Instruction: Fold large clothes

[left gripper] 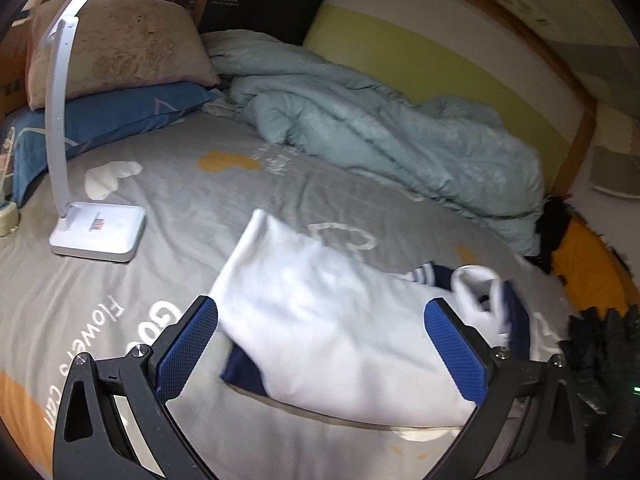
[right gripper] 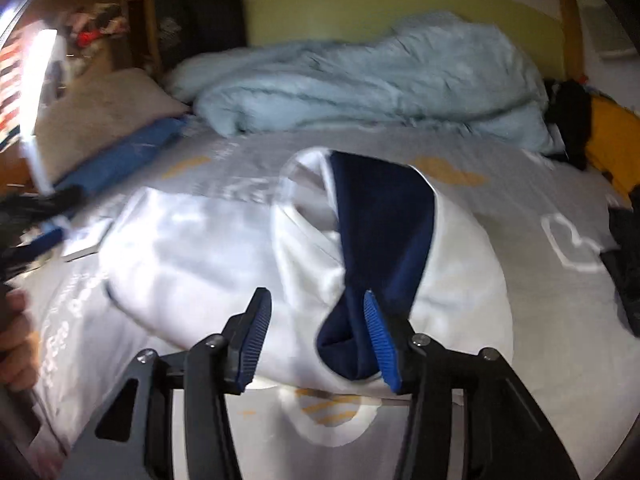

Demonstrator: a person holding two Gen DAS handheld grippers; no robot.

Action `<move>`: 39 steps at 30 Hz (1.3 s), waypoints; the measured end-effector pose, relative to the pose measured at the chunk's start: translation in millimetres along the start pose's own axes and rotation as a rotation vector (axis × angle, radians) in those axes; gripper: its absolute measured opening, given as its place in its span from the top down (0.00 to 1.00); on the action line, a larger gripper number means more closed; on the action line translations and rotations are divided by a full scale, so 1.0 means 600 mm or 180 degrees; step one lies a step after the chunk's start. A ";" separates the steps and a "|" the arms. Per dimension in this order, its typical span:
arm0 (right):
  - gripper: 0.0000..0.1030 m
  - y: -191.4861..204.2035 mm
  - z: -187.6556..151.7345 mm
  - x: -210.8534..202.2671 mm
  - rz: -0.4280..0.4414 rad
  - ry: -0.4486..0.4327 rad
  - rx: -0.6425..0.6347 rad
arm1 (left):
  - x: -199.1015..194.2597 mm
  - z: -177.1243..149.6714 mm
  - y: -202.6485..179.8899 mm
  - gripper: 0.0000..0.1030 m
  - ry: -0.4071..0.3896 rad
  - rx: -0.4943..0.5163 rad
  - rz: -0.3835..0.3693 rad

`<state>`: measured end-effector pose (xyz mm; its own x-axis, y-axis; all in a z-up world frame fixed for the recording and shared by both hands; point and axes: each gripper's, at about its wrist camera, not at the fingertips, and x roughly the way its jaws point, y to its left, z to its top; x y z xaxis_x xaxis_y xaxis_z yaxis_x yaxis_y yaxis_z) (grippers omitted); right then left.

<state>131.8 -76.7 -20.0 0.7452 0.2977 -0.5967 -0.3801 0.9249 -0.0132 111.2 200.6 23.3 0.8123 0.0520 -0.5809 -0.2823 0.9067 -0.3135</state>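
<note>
A white garment (left gripper: 320, 300) with navy parts lies folded on the grey printed bedsheet (left gripper: 200, 200). My left gripper (left gripper: 324, 340) hovers over its near edge with the blue pads far apart, the cloth lying beneath and beyond them, untouched. In the right wrist view the same garment (right gripper: 180, 248) shows a navy panel (right gripper: 380, 220) running down to a bunched fold by the right pad. My right gripper (right gripper: 318, 336) is partly open over this fold. The pads do not pinch the cloth. A hand (right gripper: 16, 340) shows at the left edge.
A white desk lamp (left gripper: 96, 228) stands on the sheet to the left, lit. Behind it lie a beige pillow (left gripper: 120, 48) and a blue pillow (left gripper: 112, 116). A crumpled pale blue quilt (left gripper: 380, 132) fills the far side against the wall. Black and yellow cloth (right gripper: 592, 128) lies at the right.
</note>
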 end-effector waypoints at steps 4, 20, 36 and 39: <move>0.52 -0.013 0.017 -0.031 -0.0008 -0.0288 0.0207 | 0.054 -0.011 0.031 0.00 0.0313 -0.0168 0.0279; 0.86 -0.068 0.053 0.156 0.0164 0.0631 0.0765 | 0.158 -0.058 0.089 0.10 0.0810 -0.0848 -0.0033; 0.44 -0.143 -0.019 -0.070 -0.0469 0.0624 -0.0048 | 0.017 0.034 -0.091 0.82 0.0193 0.0096 -0.0619; 0.44 -0.207 -0.035 -0.092 -0.0673 0.0566 0.0202 | -0.013 0.040 -0.172 0.83 0.0064 0.0320 -0.0733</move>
<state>126.3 -212.9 -2.6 0.6942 0.0555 -0.7176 -0.1870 0.9767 -0.1054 146.3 116.7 78.5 0.8387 -0.1682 -0.5179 -0.0379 0.9307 -0.3637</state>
